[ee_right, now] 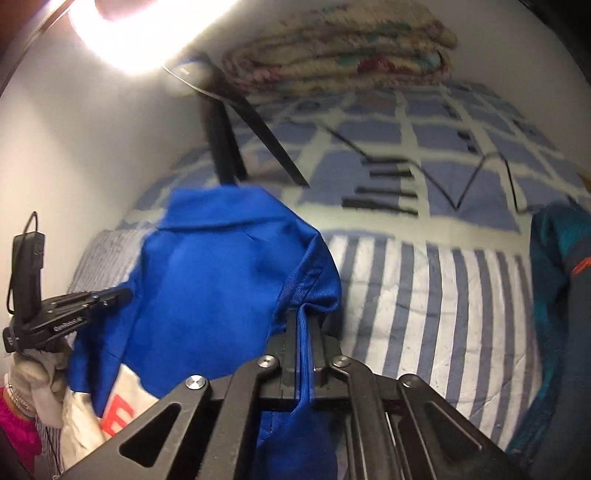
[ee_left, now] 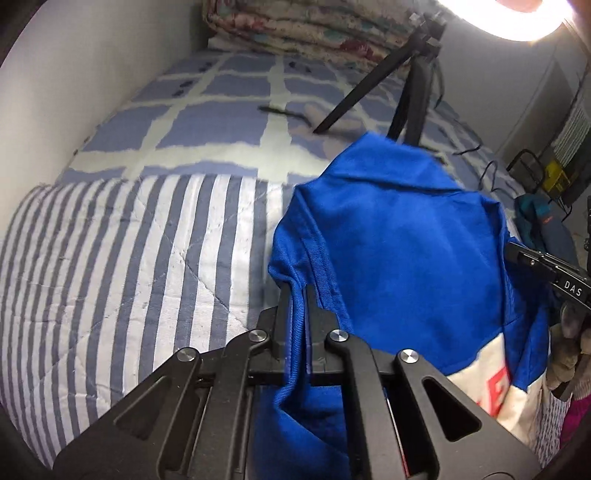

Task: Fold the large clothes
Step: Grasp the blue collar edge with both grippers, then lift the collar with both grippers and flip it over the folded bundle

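We are seeing a blue-and-white striped quilt [ee_left: 122,266] lying at the near end of the bed, with a blue checked sheet [ee_left: 207,122] showing beyond it. A folded floral blanket [ee_right: 340,55] is sitting at the far end. A black tripod [ee_left: 402,92] is standing on the sheet under a glaring ring light [ee_right: 140,29]. A teal garment [ee_right: 561,295] is lying at the right edge.

"DAS" shows on the right hand-held gripper [ee_left: 517,254]; garment lettering is cut off.
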Demonstrator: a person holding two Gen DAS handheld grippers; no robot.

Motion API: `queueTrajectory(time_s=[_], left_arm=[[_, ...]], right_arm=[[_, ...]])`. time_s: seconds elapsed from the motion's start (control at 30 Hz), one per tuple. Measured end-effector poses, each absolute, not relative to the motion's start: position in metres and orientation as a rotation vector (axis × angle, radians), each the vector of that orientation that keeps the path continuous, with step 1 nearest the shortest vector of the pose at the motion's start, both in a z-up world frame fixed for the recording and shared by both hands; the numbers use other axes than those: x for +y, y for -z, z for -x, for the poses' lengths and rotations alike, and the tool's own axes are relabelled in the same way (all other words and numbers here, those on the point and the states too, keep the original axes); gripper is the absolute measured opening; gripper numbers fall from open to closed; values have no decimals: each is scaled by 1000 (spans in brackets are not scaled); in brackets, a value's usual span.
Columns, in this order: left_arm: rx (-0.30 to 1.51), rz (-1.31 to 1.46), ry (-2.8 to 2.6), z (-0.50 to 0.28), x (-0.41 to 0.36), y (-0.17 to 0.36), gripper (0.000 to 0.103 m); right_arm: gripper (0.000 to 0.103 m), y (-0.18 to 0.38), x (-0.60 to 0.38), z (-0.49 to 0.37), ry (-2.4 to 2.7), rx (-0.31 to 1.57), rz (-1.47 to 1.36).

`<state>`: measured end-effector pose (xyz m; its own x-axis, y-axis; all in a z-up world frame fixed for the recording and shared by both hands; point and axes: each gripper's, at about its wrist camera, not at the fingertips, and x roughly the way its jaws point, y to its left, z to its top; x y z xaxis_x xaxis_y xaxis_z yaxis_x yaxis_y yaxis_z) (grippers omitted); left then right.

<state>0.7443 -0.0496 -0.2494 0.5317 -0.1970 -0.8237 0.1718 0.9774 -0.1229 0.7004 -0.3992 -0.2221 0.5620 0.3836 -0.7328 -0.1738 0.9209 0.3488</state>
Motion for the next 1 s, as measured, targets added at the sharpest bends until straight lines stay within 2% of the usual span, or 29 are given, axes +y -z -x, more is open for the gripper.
queueTrajectory(time_s=[0.5, 0.83, 1.0], left_arm=[[831, 52, 333, -667, -61, 160, 0], [773, 19, 412, -550, -61, 111, 0], [767, 25, 427, -479, -61, 107, 0]], right_arm=[[0, 129, -391, -629, -357, 768, -142], [0, 79, -392, -521, -399, 727, -93], [0, 78, -398, -458, -395, 737, -107]])
